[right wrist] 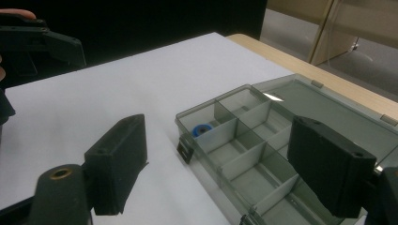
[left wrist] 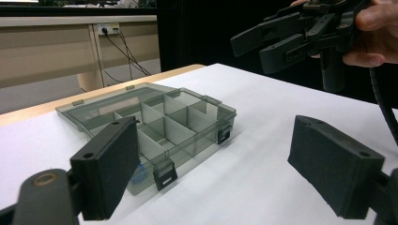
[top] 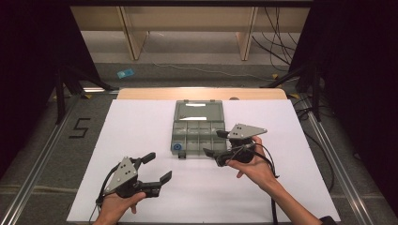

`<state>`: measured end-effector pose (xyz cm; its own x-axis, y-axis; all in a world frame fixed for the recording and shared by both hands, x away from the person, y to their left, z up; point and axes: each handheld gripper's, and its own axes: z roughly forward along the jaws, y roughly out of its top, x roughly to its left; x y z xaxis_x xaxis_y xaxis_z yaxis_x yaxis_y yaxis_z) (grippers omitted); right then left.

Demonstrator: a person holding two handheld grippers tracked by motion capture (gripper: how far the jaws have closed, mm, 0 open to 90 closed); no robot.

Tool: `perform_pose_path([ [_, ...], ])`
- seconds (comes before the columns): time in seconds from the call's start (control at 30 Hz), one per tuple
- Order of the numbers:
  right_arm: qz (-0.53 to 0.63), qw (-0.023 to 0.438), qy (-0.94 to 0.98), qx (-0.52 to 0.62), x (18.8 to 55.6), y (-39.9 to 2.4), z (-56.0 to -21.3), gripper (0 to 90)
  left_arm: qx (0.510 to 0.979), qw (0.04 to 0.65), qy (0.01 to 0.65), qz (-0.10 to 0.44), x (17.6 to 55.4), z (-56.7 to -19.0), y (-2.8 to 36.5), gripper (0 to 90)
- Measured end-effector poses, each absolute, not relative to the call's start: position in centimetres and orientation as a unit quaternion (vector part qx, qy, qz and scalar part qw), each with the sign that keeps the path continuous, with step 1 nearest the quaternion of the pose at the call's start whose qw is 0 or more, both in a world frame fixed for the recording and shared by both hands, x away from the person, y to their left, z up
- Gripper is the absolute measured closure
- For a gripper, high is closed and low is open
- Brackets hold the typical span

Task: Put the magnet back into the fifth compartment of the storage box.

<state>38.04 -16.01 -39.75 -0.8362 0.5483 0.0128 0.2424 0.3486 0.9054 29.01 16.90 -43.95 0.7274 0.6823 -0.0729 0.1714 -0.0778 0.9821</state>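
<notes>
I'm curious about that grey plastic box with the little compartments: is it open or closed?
Open. The compartment box has its clear lid folded back flat on the table, leaving the dividers uncovered and a small blue ring visible in one corner compartment.

From my seat, the compartment box (top: 198, 136) sits on the table (top: 141, 122) at its middle, toward the far side, with its lid (top: 198, 111) folded back flat behind it. A small ring (top: 178, 146) lies in the near-left corner compartment. My right gripper (top: 220, 145) hangs just at the box's near-right edge. My left gripper (top: 157, 168) is nearer me, to the left, well apart from the box.
</notes>
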Motion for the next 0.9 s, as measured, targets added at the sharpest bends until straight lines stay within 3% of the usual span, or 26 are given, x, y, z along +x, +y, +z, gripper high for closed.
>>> perform_pose_path([
  [0.9,0.544,0.157,0.781,0.264,36.0,-18.1,-40.2,17.4,0.704,0.607,0.304,0.210,29.0,-44.0,16.9,16.0],
])
